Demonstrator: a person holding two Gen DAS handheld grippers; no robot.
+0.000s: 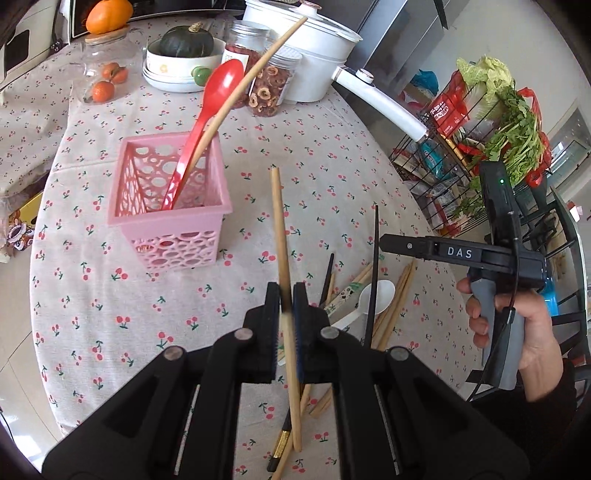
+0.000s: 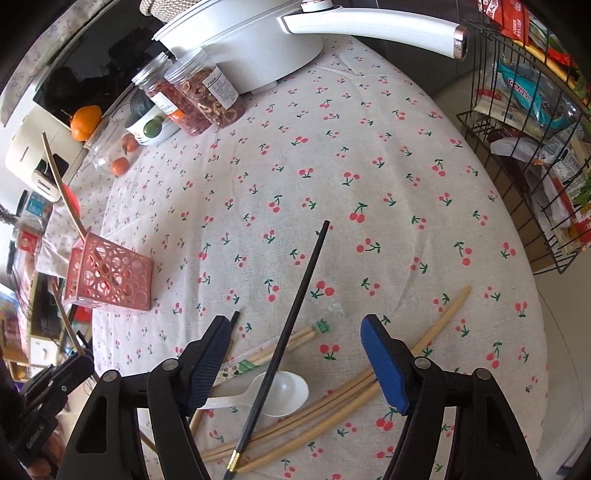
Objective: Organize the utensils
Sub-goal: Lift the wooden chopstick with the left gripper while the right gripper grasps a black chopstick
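Observation:
My left gripper (image 1: 286,295) is shut on a wooden chopstick (image 1: 277,221), held above the cherry-print tablecloth (image 1: 92,314). To its upper left stands a pink perforated basket (image 1: 170,206) holding a red spoon (image 1: 218,92) and a long wooden chopstick (image 1: 273,48). My right gripper (image 2: 295,325) is open over a pile of utensils. A black chopstick (image 2: 295,306) lies between its fingers without touching the pads, across a white spoon (image 2: 288,391). Loose wooden chopsticks (image 2: 436,328) lie around them. In the left wrist view the right gripper (image 1: 386,244) shows from the side, held by a hand (image 1: 532,332).
At the back of the table are a white pot (image 1: 314,44) with a long handle (image 2: 369,26), jars of dried fruit (image 1: 271,85), a bowl with a green squash (image 1: 184,59) and a glass jar of oranges (image 1: 107,77). A wire rack (image 2: 535,147) of groceries stands beyond the table's right edge.

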